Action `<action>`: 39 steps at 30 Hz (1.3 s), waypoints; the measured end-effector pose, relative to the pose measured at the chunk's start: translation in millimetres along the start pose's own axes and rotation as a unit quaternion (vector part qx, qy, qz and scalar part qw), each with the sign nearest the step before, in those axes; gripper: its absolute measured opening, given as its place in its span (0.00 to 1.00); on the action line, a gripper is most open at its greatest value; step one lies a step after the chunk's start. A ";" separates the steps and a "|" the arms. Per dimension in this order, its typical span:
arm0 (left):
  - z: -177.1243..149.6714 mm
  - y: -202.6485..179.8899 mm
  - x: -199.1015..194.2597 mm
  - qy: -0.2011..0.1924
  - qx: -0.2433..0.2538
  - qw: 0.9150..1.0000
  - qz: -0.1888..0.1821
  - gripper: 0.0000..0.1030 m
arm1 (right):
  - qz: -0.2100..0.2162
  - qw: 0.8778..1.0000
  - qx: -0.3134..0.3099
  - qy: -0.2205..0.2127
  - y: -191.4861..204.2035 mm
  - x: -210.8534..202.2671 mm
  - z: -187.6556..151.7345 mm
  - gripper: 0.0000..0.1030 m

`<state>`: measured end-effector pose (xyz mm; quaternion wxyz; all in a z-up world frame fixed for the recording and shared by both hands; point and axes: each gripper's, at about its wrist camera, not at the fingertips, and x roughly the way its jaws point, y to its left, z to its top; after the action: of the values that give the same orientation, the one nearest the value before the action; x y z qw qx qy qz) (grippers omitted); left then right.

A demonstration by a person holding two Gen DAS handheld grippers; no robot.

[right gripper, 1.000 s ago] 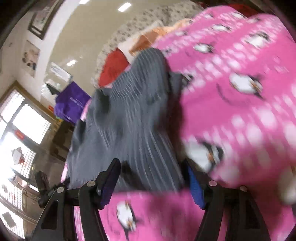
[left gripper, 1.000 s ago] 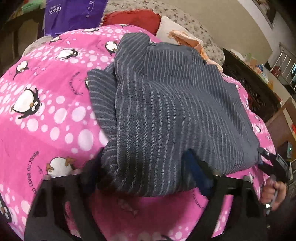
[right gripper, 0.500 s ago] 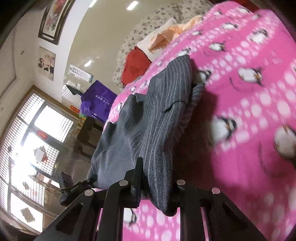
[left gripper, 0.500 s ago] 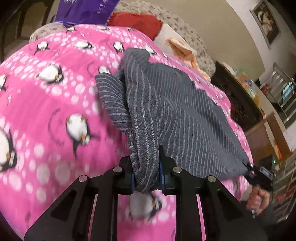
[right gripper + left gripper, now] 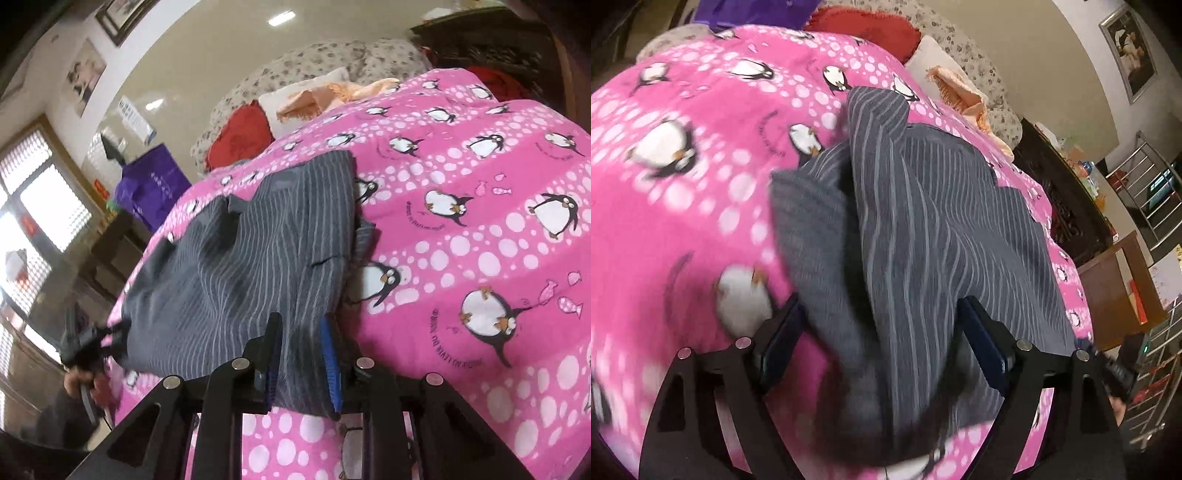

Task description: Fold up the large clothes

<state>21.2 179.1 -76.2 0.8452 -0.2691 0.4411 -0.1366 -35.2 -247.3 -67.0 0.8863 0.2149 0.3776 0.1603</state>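
Observation:
A grey pinstriped garment (image 5: pixel 942 229) lies folded over itself on the pink penguin blanket (image 5: pixel 683 221). In the left wrist view its near folded corner bulges between the wide-apart jaws of my left gripper (image 5: pixel 882 332); the jaws are opening and the pads no longer pinch the cloth. In the right wrist view my right gripper (image 5: pixel 301 350) is shut on the garment's (image 5: pixel 236 269) near edge, holding it slightly off the blanket (image 5: pixel 480 221). The left gripper (image 5: pixel 85 343), with a hand on it, shows at the garment's far corner there. The right gripper (image 5: pixel 1115 369) appears at the left view's right edge.
At the bed's head lie a red cushion (image 5: pixel 240 136), a white pillow (image 5: pixel 295 99) and an orange cloth (image 5: pixel 960 88). A purple bag (image 5: pixel 155 184) stands beside the bed. Dark wooden furniture (image 5: pixel 1067 206) and a metal rack (image 5: pixel 1156 192) line the other side.
The left gripper clamped the garment's folded corner half a second ago and now has its jaws spread wide. The right gripper closed on the garment's edge and still holds it, slightly higher.

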 end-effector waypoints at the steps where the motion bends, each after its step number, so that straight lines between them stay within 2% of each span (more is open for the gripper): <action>1: 7.1 1.0 3.8 0.003 -0.002 1.000 -0.004 0.83 | 0.001 1.000 -0.006 0.001 1.5 1.8 -3.3 0.19; 6: 29.5 0.3 12.6 0.015 -0.024 1.000 -0.001 0.83 | -0.024 0.999 -0.026 -0.003 3.9 5.3 -14.4 0.19; 8: 29.3 -6.1 12.1 0.032 -0.012 0.999 -0.008 0.83 | -0.040 0.999 -0.035 -0.004 2.2 2.7 -16.8 0.19; 11: 25.7 -13.0 11.2 0.046 0.032 0.998 0.020 0.66 | -0.059 0.997 -0.058 -0.010 0.9 -0.9 -19.3 0.19; 13: 24.9 -9.7 9.8 0.046 0.041 0.998 0.018 0.58 | -0.069 0.995 -0.074 -0.013 -0.2 -3.7 -22.7 0.19; 15: 25.9 -6.9 11.5 0.051 0.061 0.996 0.025 0.56 | -0.079 0.993 -0.084 -0.018 -1.6 -5.0 -26.4 0.19; 17: 25.0 -13.1 14.4 0.052 0.102 0.993 0.039 0.56 | -0.092 0.992 -0.085 -0.021 -5.2 -3.6 -31.1 0.19; 20: 24.0 -27.1 20.9 0.069 0.177 0.980 0.062 0.61 | -0.107 0.992 -0.065 -0.022 -18.5 2.6 -37.7 0.19; 24: 26.2 -32.8 27.9 0.100 0.218 0.969 0.060 0.70 | -0.116 0.993 -0.033 -0.004 -32.6 12.1 -37.3 0.19; 26: 27.6 -34.8 27.8 0.119 0.227 0.966 0.044 0.73 | -0.116 0.993 -0.033 0.002 -33.7 14.3 -37.7 0.19; 28: 28.5 -35.6 27.6 0.134 0.220 0.966 0.009 0.82 | -0.121 0.992 -0.039 0.004 -31.5 15.0 -38.4 0.19; 30: 27.4 -30.1 28.1 0.134 0.198 0.971 -0.010 0.84 | -0.123 0.991 -0.041 0.006 -30.7 15.8 -38.8 0.19; 34: 27.3 -19.1 25.1 0.103 0.157 0.982 -0.024 0.84 | -0.116 0.993 -0.034 0.006 -33.6 16.4 -38.6 0.20; 37: 26.3 -27.8 27.3 0.098 0.181 0.978 0.011 0.82 | -0.111 0.993 -0.030 0.007 -35.1 17.0 -38.2 0.20; 39: 20.5 -37.9 30.3 0.091 0.229 0.968 0.041 0.82 | -0.108 0.994 -0.027 0.007 -35.8 17.3 -37.8 0.20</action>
<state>55.6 140.7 -65.2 0.8454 -0.0365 0.4838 -0.2233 -47.3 -260.4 -118.9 0.9014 0.1479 0.3998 0.0754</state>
